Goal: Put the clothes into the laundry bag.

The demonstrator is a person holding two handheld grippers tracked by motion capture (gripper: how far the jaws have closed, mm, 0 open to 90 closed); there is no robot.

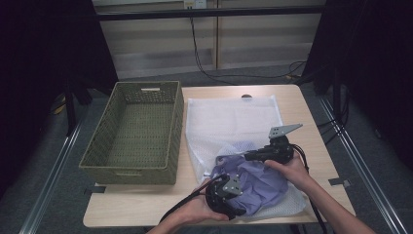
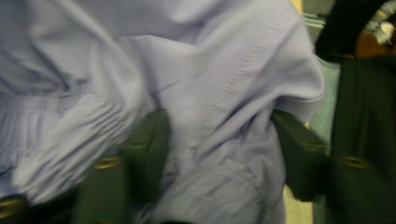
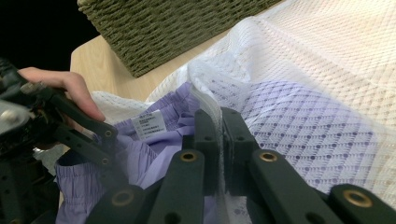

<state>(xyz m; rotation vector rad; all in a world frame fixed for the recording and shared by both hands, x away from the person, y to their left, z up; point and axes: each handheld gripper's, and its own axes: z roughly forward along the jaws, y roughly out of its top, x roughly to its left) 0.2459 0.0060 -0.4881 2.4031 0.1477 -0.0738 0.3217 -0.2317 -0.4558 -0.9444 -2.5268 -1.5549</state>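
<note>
A purple garment point(image 1: 265, 185) lies bunched at the open end of a white mesh laundry bag point(image 1: 229, 117) on the table, partly under the mesh. My left gripper point(image 1: 245, 197) reaches into it from the near side. In the left gripper view the purple garment point(image 2: 210, 70) is bunched between the two jaws of the left gripper point(image 2: 222, 140), which press on it. My right gripper point(image 1: 246, 156) is shut on the bag's edge. In the right gripper view the right gripper point(image 3: 221, 126) pinches a fold of mesh bag point(image 3: 327, 70) above the garment point(image 3: 140, 158).
An olive woven basket point(image 1: 129, 175) stands on the left half of the wooden table point(image 1: 146, 204), close beside the bag. Its corner appears as the basket point(image 3: 177, 28) in the right gripper view. Cables trail off the near edge. Dark curtains flank the table.
</note>
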